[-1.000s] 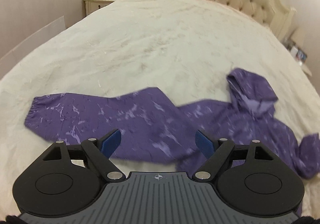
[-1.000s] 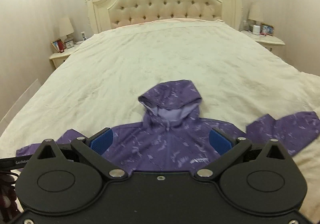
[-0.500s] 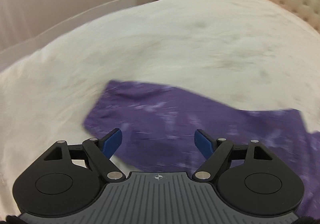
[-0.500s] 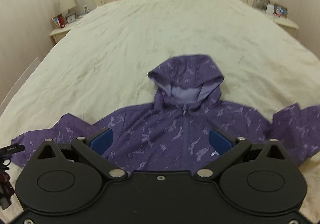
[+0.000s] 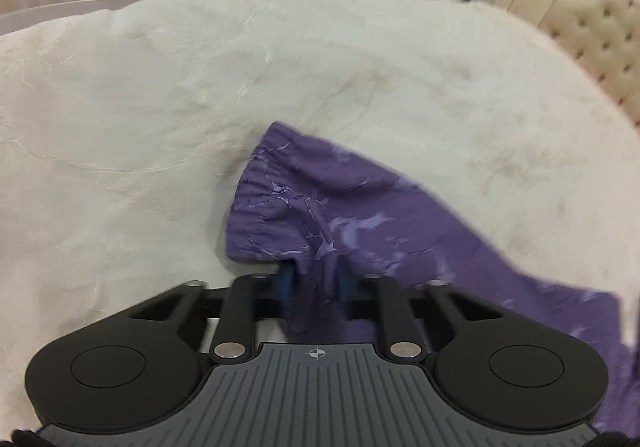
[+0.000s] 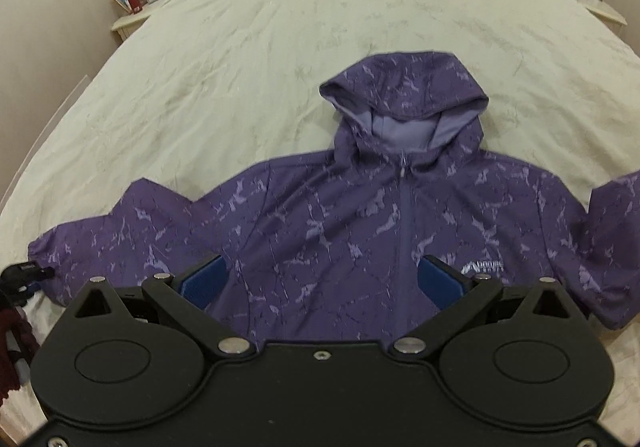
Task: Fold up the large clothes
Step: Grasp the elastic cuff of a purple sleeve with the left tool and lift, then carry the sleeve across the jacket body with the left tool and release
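Pinching the cuff end of one sleeve (image 5: 296, 203), the left hand-held gripper (image 5: 314, 283) has its blue pads pressed together on a gathered fold of purple cloth at the sleeve's near edge; motion blur hides exactly how much is caught. The sleeve runs from the pinch away to the right and slightly toward the camera, so its long axis lies across the bed (image 5: 160, 107) and points to the jacket body, which is outside the left wrist view. The purple hooded jacket (image 6: 340, 231) lies flat and front-up on the bed near its foot, zipper closed, hood (image 6: 408, 103) pointing to the headboard, both sleeves spread sideways. The right hand-held gripper (image 6: 322, 279) hovers over the chest with jaws spread, pads either side of the lower front, holding nothing. Judgement: the first fold is a sleeve brought inward over the chest — the left side has the sleeve, so travel goes rightward along the sleeve axis, and the right side is nearer the body to pin it. Count: one jacket, one hood, two sleeves (the far one only partly in frame at the right edge), two grippers, one bed, two nightstands — a lamp shows on each.
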